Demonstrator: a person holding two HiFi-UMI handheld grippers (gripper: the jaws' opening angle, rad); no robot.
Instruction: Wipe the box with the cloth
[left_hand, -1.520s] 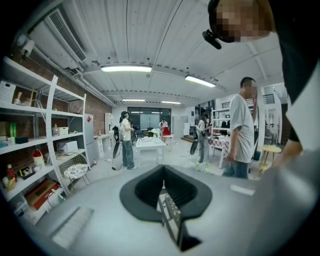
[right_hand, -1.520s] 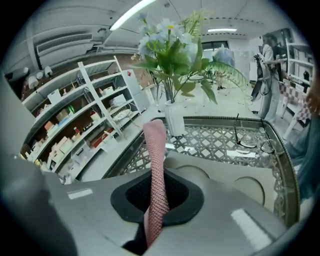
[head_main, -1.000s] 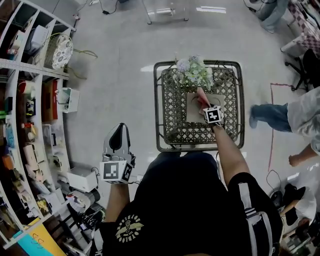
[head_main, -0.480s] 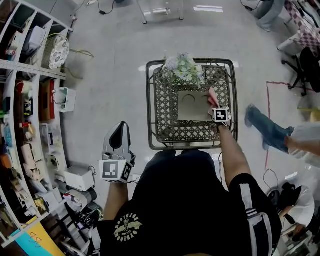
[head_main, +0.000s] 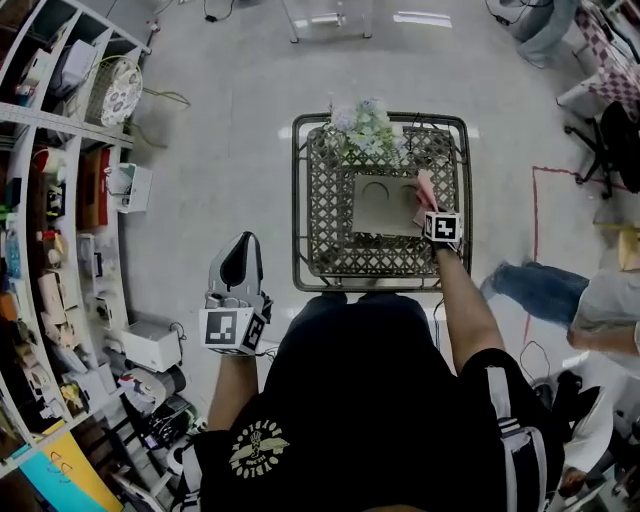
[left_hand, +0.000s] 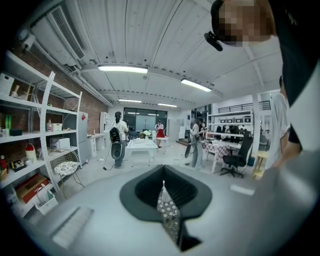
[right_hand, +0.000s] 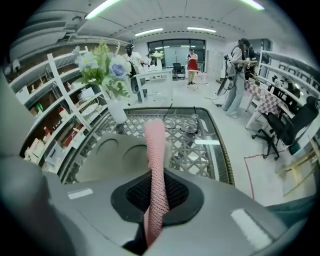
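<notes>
Shelving (head_main: 60, 200) crowded with small items is running down the far left of the head view. Just right of it, the left gripper (head_main: 238, 258) is hanging over the bare floor (head_main: 220, 150), well apart from the table (head_main: 299, 200). Its own view is showing its jaws pressed together with nothing between them (left_hand: 163, 189).

In the middle, the lattice-topped table with a dark metal rim is carrying a bunch of pale flowers (head_main: 364, 126) at its far edge. Nearer the person, the flat grey box (head_main: 378, 208) with two round hollows is lying on the lattice.

At the box's right edge, the pink cloth (head_main: 426, 187) is sticking up out of the right gripper (head_main: 429, 206). That gripper's view is showing its jaws clamping the cloth (right_hand: 155, 150), which is standing as a narrow folded strip in front of the box (right_hand: 107, 155); whether the cloth is touching the box I cannot tell. The flowers (right_hand: 102, 62) are standing in a white vase beyond.

Far right, a person's jeans-clad leg (head_main: 530, 285) is crossing the floor.
</notes>
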